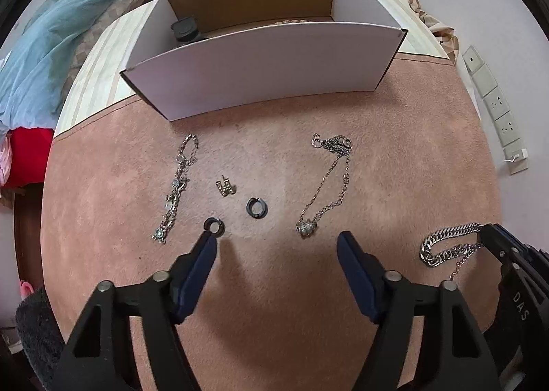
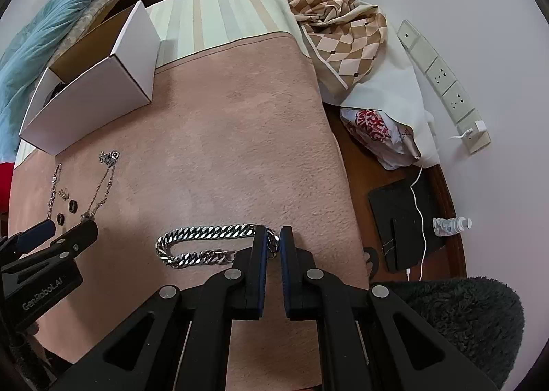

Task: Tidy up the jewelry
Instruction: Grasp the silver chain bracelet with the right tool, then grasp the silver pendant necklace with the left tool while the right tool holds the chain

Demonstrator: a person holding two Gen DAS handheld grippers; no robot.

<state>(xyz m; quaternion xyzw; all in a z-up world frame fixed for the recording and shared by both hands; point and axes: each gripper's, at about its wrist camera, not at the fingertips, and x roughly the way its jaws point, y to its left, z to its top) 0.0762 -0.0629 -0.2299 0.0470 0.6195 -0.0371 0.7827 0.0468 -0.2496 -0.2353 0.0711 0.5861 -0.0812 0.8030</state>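
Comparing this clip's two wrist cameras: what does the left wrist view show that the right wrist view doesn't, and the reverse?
Only the left wrist view shows the inside of the white box, where a small dark case sits, and the open left gripper head-on.

Only the right wrist view shows the right gripper closed around one end of the thick silver chain, plus the checkered cloth, plastic bag and small bottle beside the mat.

Both show the pink mat, the box, the chain, two dark rings, the thin necklaces and wall sockets.

Black tongs (image 2: 272, 240) with blue pads, silver rivets, white "GenRobot.AI" lettering
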